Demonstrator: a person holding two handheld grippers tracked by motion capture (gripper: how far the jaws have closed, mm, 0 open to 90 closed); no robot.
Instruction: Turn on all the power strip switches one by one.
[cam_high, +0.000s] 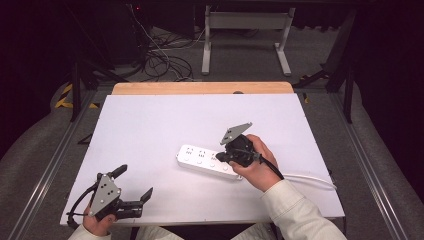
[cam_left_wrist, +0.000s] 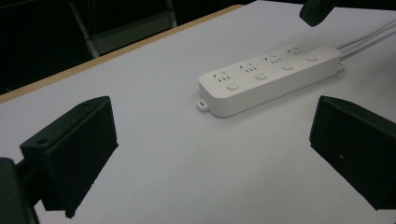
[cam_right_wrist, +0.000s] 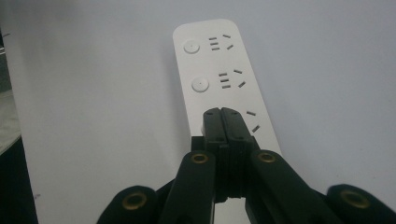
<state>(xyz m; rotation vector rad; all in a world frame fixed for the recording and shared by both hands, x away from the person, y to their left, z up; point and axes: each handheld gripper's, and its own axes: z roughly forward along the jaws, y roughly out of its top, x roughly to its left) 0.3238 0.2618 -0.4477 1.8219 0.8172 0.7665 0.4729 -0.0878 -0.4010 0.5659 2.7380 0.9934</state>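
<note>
Now we are pressing the right gripper (cam_right_wrist: 223, 114), jaws together, onto the strip's (cam_right_wrist: 219, 70) third button; pushing off-centre risks sliding the strip across the table (cam_high: 150, 125). Our left gripper (cam_high: 134, 184), jaws apart, is idling at the near-left corner.

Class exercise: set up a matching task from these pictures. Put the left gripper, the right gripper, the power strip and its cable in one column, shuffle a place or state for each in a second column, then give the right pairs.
Column one:
1. left gripper
2. right gripper
3. power strip
4. cable

Column two:
A. lies flat mid-table
B. jaws wide apart, near the table's front corner
C. trails off toward the table's right edge
D. jaws closed together, tips over a button on the strip

Pairs: 1-B, 2-D, 3-A, 4-C
</note>
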